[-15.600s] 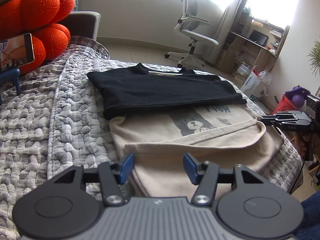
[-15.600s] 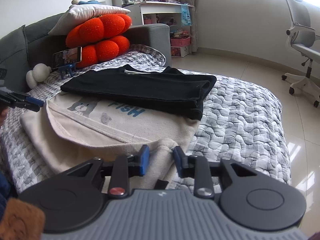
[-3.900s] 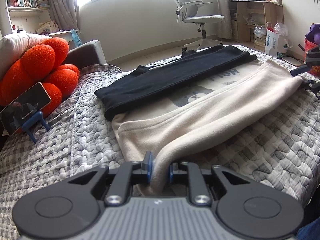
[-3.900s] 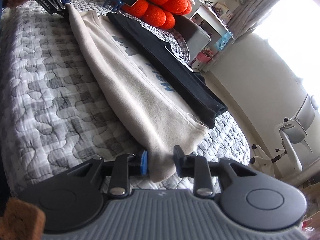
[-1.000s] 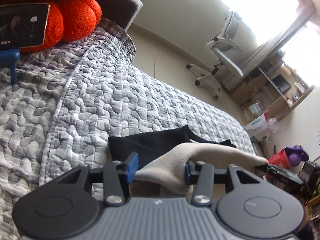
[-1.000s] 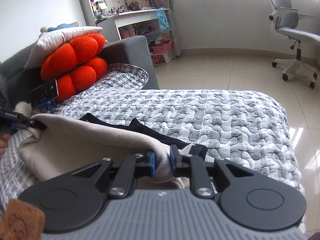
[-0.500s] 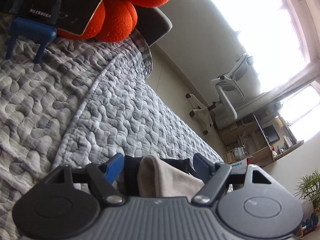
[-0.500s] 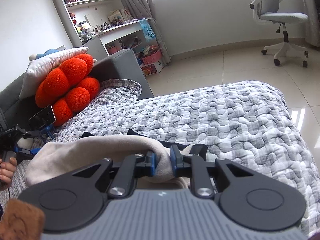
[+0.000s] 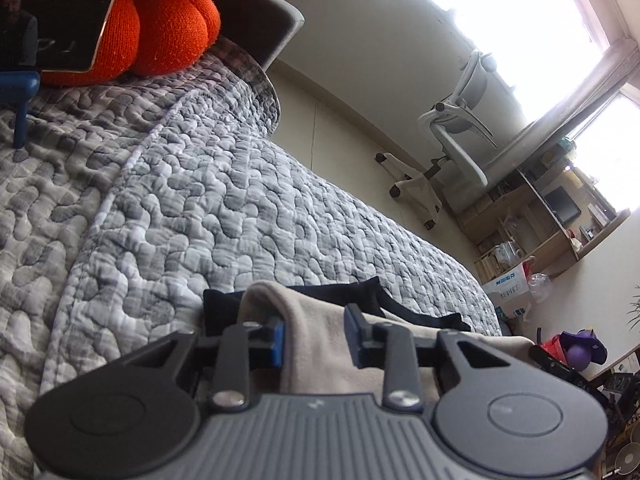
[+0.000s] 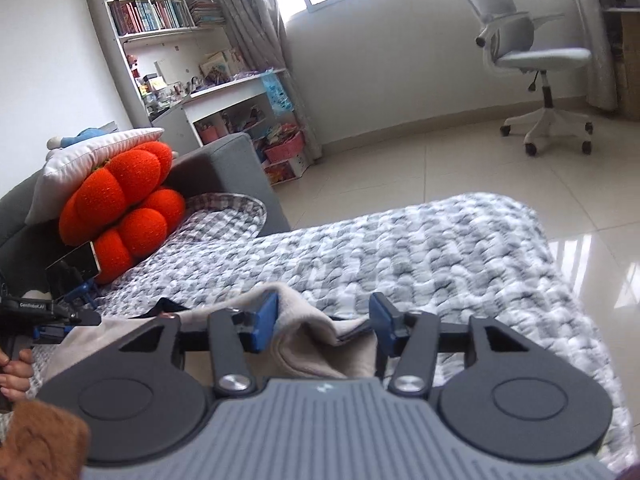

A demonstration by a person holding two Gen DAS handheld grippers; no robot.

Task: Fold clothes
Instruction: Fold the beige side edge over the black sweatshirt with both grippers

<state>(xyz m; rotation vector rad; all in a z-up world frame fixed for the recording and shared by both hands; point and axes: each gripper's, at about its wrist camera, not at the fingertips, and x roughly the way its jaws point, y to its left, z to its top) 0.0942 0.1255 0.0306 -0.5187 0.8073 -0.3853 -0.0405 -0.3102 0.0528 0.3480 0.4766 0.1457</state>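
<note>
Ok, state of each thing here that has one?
Beige garment: folded over, lying across the black one.
Black garment: folded, mostly covered.
Left hand-held gripper: just closing, fabric between jaws.
Right hand-held gripper: just opened, garment released.
Phone: propped on stand.

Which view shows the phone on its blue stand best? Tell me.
The left wrist view: the phone is large and close, its dark screen and gold edge clear, though cropped at the frame's edge. In the right wrist view, the phone is small, distant and dim.
</note>
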